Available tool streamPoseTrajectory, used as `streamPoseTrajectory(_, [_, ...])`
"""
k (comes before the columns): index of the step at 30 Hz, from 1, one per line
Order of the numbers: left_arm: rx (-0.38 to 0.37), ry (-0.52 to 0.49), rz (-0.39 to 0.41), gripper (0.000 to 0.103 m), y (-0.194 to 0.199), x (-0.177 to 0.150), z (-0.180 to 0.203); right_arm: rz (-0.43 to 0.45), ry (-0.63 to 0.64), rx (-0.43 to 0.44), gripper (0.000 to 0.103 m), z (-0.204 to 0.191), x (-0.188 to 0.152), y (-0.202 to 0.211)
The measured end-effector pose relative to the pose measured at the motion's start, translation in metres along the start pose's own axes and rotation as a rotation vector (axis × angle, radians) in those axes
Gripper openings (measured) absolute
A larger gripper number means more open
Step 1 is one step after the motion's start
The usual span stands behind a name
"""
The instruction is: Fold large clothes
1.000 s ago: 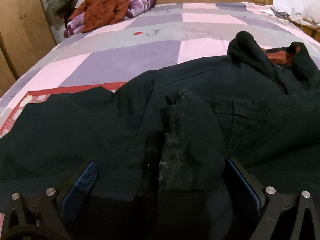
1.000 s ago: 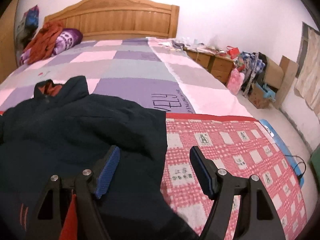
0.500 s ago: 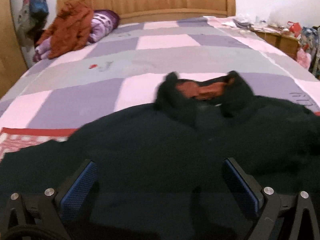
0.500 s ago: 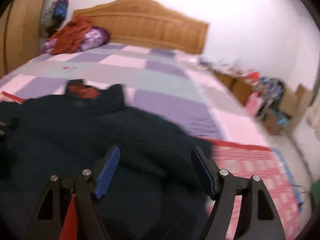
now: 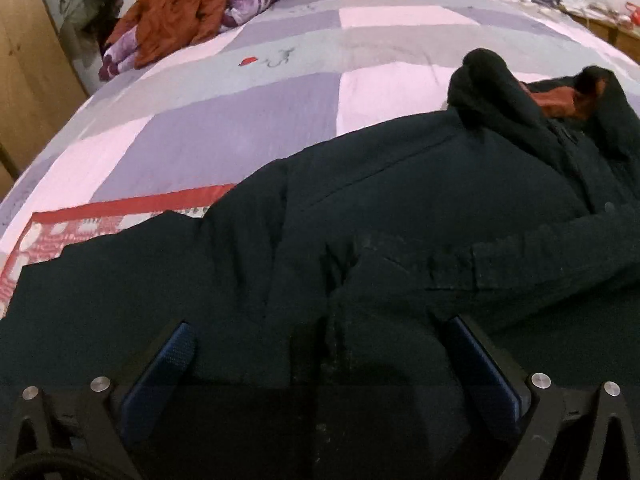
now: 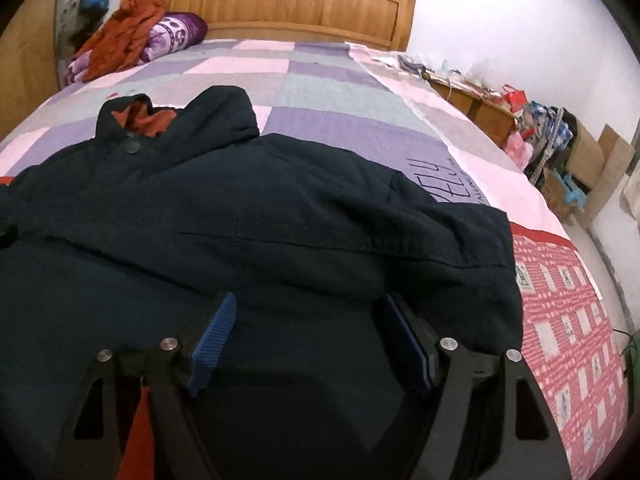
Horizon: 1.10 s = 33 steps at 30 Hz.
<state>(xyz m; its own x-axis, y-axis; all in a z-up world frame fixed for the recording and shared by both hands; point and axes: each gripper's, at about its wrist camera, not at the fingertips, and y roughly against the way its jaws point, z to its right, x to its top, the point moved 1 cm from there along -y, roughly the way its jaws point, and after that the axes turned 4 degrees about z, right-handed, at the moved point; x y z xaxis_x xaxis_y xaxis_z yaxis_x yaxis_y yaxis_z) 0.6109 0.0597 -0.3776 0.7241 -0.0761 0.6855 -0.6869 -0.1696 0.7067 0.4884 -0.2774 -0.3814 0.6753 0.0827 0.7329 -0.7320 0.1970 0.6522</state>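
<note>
A large dark navy jacket [image 5: 400,184] with an orange-lined collar [image 5: 548,100] lies spread on the bed; it also shows in the right wrist view [image 6: 240,208], collar [image 6: 140,120] at the far left. My left gripper [image 5: 320,356] is open, low over the jacket's left part, with a raised fold of cloth between its blue pads [image 5: 168,368]. My right gripper [image 6: 308,332] is open over the jacket's right part, its pads [image 6: 212,336] standing apart with cloth between them.
The bed has a purple, pink and grey checked cover [image 5: 280,80] and a red-and-white checked blanket [image 6: 568,320] near the front. An orange garment and purple pillow [image 6: 132,36] lie by the wooden headboard [image 6: 280,0]. A cluttered nightstand [image 6: 480,100] and boxes stand at the right.
Both grippers swung over the jacket and came down closer to it. The right gripper moved left from the red blanket onto the jacket. Both stayed open.
</note>
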Motion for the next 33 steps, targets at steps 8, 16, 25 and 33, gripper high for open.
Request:
streamPoseTrajectory(8, [-0.061, 0.093, 0.040, 0.103, 0.013, -0.013, -0.039, 0.023, 0.012, -0.023, 0.079, -0.003, -0.008, -0.007])
streamPoseTrajectory(16, [-0.112, 0.126, 0.064, 0.103, 0.027, -0.016, -0.068, 0.025, 0.013, -0.026, 0.079, -0.003, -0.011, -0.005])
streamPoseTrajectory(25, [0.073, 0.340, 0.039, 0.103, 0.079, -0.085, -0.198, 0.020, 0.020, -0.033, 0.079, -0.005, -0.012, -0.009])
streamPoseTrajectory(33, [0.261, 0.735, -0.050, 0.103, 0.105, -0.171, -0.358, 0.018, 0.026, -0.040, 0.079, -0.006, -0.013, -0.012])
